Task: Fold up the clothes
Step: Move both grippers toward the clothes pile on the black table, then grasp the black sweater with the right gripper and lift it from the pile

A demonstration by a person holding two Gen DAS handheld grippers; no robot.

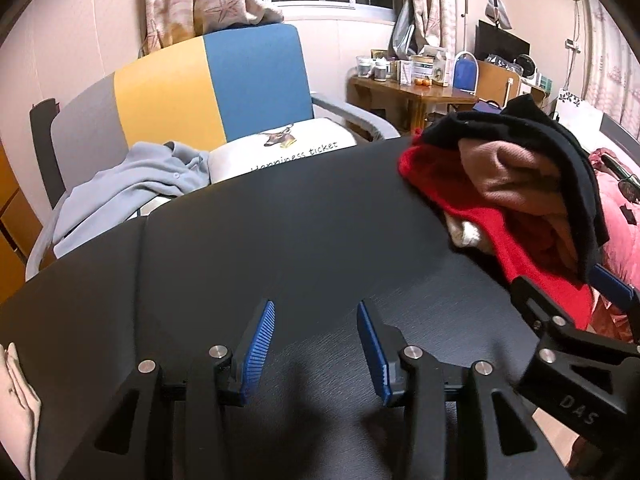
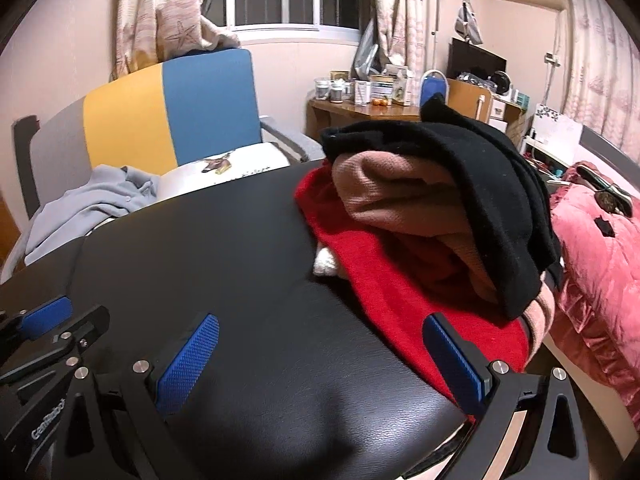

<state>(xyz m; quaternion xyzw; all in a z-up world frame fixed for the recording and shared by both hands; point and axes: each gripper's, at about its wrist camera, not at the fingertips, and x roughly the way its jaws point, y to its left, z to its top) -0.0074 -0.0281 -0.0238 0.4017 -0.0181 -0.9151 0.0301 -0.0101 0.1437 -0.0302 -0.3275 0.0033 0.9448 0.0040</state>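
Observation:
A pile of clothes lies at the right edge of the black table: a red garment at the bottom, a pink-brown one on it, a black one on top. My left gripper is open and empty above the bare table, left of the pile. My right gripper is open wide, its right finger at the red garment's near edge. The right gripper also shows in the left wrist view.
A yellow-and-blue chair stands behind the table, with a grey garment and a white cushion on it. A pink bed lies right. A cluttered wooden desk stands at the back. Pale cloth lies at the left edge.

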